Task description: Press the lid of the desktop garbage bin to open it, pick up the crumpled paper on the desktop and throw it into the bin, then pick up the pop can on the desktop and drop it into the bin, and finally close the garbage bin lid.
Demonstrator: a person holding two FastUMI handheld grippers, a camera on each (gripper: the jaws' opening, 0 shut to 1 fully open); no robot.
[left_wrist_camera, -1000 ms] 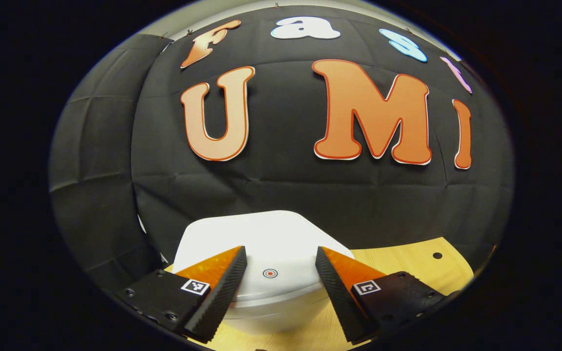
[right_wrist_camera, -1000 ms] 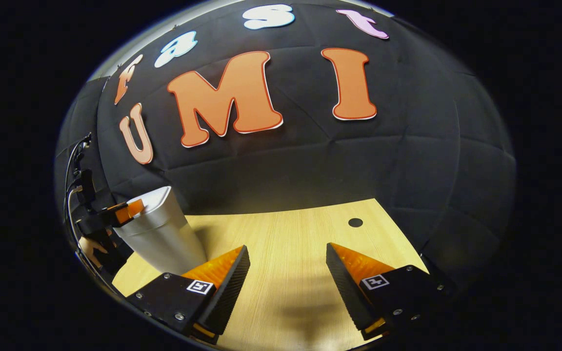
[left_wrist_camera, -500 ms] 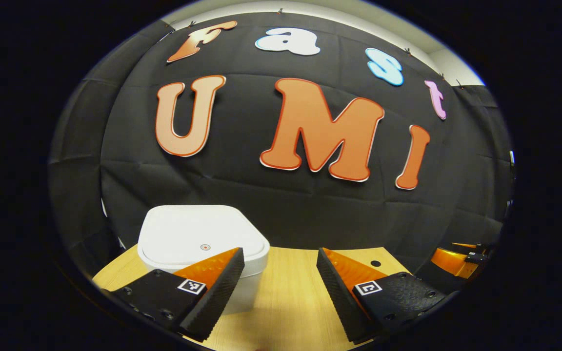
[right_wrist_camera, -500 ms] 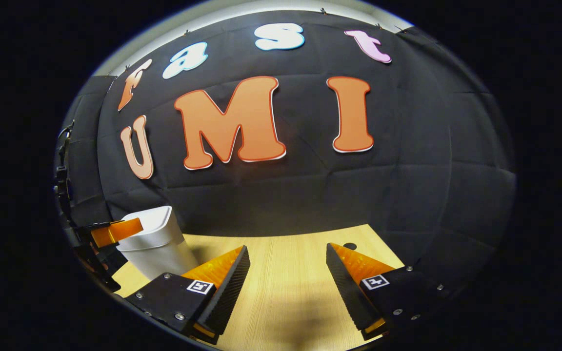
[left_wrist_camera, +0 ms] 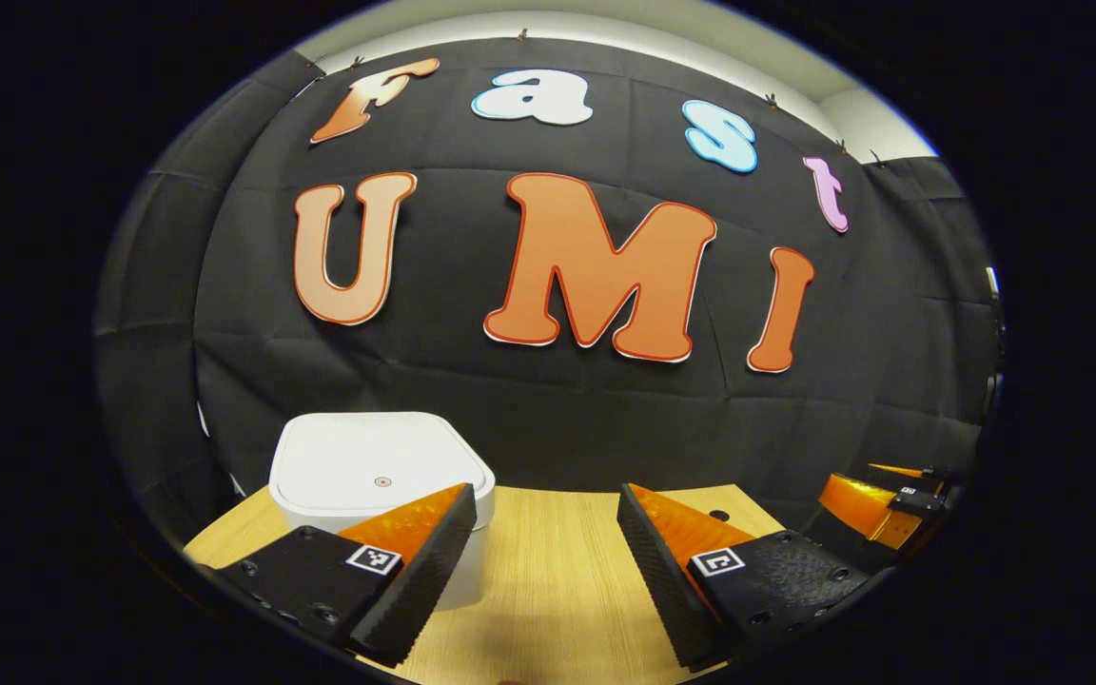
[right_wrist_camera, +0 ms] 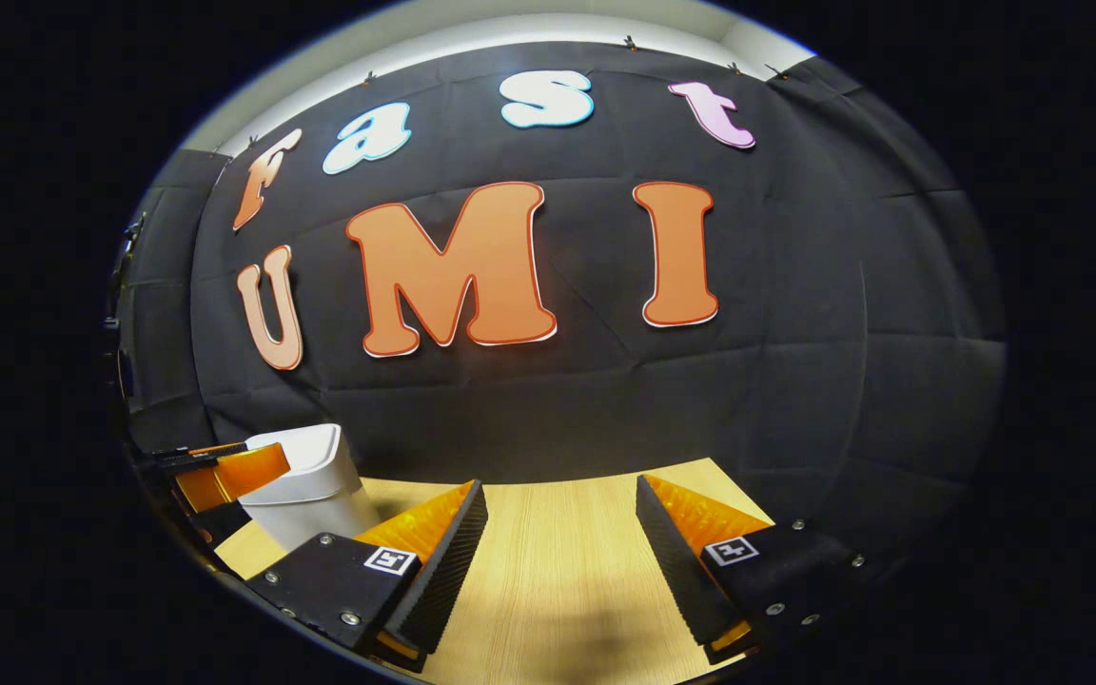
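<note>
Lid (left_wrist_camera: 379,466) of the white desktop garbage bin (right_wrist_camera: 312,490) sits flat and shut at the wooden desktop's (left_wrist_camera: 548,571) back left corner, contents hidden, likely stiff, springy plastic best pressed at its centre dot, while left gripper (left_wrist_camera: 545,557) and right gripper (right_wrist_camera: 559,561) hover spread and empty.

Black cloth wall (left_wrist_camera: 548,419) behind a pale wooden table (right_wrist_camera: 557,571) — a strip of white wall (left_wrist_camera: 605,24) above.

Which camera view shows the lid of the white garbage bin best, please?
The left gripper view: the lid faces the camera from above, flat and closed, with its small centre mark. The right gripper view shows the garbage bin from the side at the left edge, its lid a thin sliver.
</note>
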